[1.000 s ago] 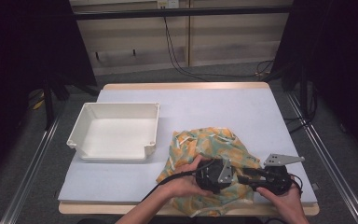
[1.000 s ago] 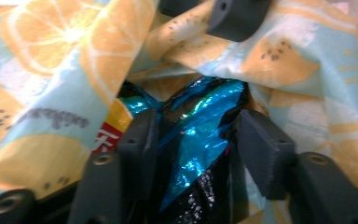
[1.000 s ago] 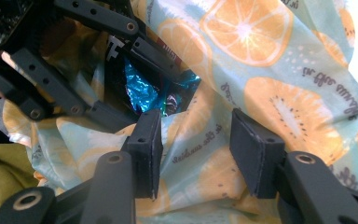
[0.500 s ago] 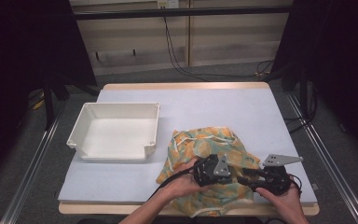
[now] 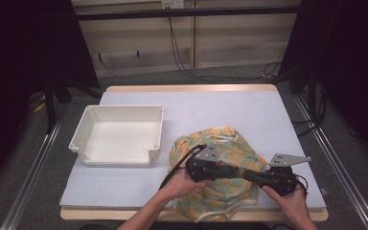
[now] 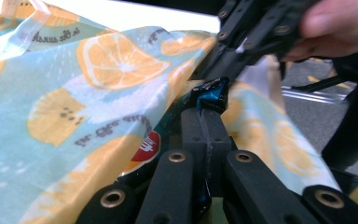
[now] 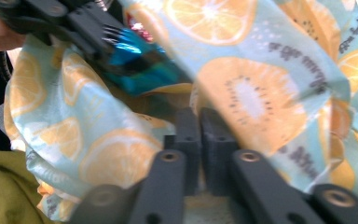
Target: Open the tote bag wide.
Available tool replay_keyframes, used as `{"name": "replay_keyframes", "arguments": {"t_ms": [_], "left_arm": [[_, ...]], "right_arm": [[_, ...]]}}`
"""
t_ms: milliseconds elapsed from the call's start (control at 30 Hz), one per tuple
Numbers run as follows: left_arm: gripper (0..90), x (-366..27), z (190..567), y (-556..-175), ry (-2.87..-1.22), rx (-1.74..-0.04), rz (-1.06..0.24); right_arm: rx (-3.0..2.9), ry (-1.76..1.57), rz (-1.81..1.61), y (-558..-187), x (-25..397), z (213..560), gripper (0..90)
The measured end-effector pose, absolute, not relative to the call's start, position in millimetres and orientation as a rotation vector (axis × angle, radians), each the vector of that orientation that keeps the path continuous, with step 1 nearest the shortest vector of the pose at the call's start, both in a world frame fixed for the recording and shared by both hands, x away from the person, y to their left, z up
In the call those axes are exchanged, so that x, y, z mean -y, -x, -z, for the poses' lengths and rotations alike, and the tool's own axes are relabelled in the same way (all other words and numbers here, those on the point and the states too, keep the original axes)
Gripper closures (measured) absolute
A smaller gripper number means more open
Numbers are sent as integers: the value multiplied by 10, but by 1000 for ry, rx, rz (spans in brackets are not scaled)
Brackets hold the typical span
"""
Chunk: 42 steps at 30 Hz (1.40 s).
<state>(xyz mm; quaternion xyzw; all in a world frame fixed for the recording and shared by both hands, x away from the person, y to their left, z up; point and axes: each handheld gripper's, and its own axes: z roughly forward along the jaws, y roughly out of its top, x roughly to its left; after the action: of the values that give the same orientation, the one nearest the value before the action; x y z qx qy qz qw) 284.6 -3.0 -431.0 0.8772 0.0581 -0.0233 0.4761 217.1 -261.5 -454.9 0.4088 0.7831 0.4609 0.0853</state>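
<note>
L gripper (image 5: 223,170) low over bag (image 5: 230,148), near table (image 5: 211,103) front edge, jaws pointing toward R gripper. In left gripper view jaws pressed together, pinching shiny blue packet (image 6: 213,93) at tips; packet partly under bag's cloth edge, red-white label patch just left of jaws. Blue foil also runs down betw the jaw pads. Bag cloth w/ orange-slice print spread left of jaws, white strap at top left corner.

R gripper (image 5: 256,176) right beside L gripper, tips nearly meeting it, both over bag's near half. In right gripper view jaws closed tight on bag (image 7: 261,93) cloth, a fold caught betw pads, cloth w/ kiwi + orange print draped up and right of jaws. Packet (image 7: 135,60) seen just above and left of R jaws, held by L gripper (image 7: 116,49), which comes in from upper left; packet sits at bag's opening, cloth around it. R gripper (image 6: 223,60) in left gripper view just above L jaw tips, touching cloth edge, hand behind it at top right.

Hands on both grippers, forearms in from bottom edge. Grey plates on top of both grippers.

Tray (image 5: 117,136) white, empty, well left of L gripper, apart from bag. Bag right of tray, crumpled, its near end reaching table's front edge below grippers.
</note>
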Motion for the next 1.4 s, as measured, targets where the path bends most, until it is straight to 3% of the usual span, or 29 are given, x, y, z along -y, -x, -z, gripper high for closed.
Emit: {"name": "replay_keyframes", "arguments": {"t_ms": [600,700,833,933,1400], "left_arm": [[900,-265,4179,-2700,-2006,-135,125],[900,-264,4174,-2706,-2005,-136,125],[900,-255,4170,-2731,-2000,-150,123],[900,-248,4160,-2738,-1997,-155,125],[900,-231,4101,-2802,-2006,-170,125]], "right_arm": [[-2329,-1250,-1281,-2297,2674,4682,900],[-2311,-1232,-1338,-2253,2683,4598,841],[-2295,-1147,-1399,-2135,2669,4377,684],[-2287,-1118,-1414,-2100,2675,4282,637],[-2202,-1004,-1506,-2087,2728,3841,531]]}}
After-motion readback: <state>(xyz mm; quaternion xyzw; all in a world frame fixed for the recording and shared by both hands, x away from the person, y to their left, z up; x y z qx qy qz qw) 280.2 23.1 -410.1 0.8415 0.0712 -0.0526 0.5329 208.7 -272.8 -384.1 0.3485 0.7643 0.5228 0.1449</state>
